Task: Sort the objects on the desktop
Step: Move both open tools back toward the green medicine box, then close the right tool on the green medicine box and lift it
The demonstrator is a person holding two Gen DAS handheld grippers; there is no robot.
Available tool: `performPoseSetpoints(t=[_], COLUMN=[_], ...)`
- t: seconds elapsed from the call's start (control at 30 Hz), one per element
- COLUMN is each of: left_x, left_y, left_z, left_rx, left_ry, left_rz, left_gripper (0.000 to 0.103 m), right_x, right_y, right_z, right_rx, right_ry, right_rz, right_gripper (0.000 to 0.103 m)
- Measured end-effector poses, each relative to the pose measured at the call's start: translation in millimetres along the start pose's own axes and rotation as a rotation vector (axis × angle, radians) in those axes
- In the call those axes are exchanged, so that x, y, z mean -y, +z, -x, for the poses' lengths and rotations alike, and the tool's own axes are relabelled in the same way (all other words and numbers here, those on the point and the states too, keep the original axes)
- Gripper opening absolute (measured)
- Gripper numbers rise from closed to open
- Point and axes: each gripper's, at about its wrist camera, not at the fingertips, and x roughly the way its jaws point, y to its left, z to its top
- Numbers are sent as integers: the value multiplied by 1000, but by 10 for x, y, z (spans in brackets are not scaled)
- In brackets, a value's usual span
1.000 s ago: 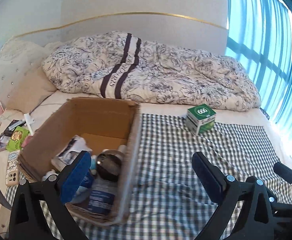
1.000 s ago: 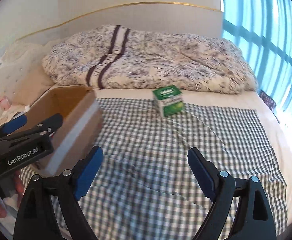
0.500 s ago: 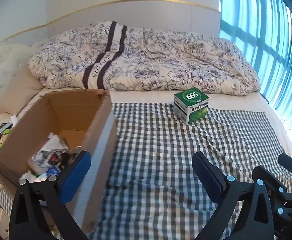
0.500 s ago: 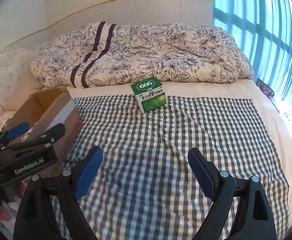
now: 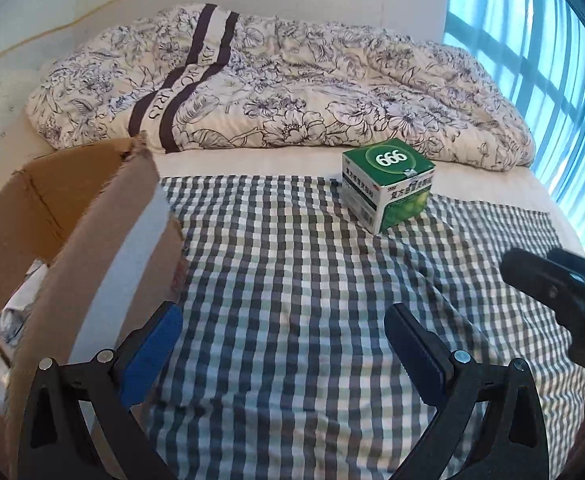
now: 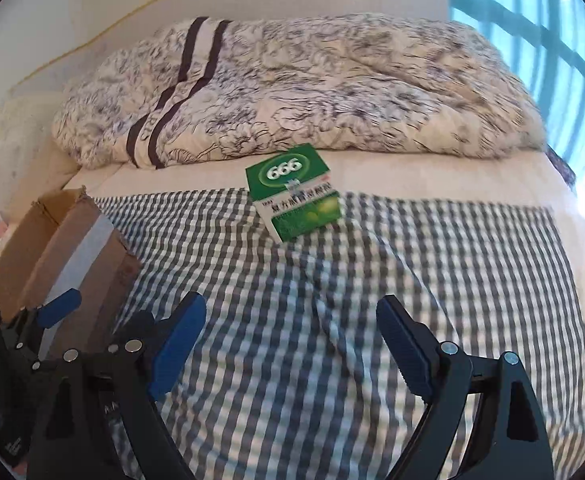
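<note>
One green box left to put away

The green box sits on the checked cloth by the blanket. Both grippers, right and left, are wide open and empty (soft bed, so the box may tip over).

left claw: black frame, blue pad, silver screws | right claw: same
</note>
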Motion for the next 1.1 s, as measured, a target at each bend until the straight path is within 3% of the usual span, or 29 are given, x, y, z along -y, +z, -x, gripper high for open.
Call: performPoseSetpoints(t=[0.23, 0.4, 0.67, 1.1], left_x=[39, 104, 69, 27], left_y=[140, 131, 75, -3], left_z=[-360, -569, -809, -1017], left_rx=[-19, -45, -87, -124], left_ry=[-8, -24, -20, -26], left_rz=[26, 24, 22, 34], left_gripper=[103, 103, 103, 103], right_x=[-18, -24, -75, -114], right_y=[232, 357, 504, 684], right_z=[-437, -828, -1188, -1464], right_rx=[-4, -66, -35, -7], right_ry=[97, 149, 30, -12], right_rz=[85, 159, 212, 302], right_gripper=[87, 88, 88, 88])
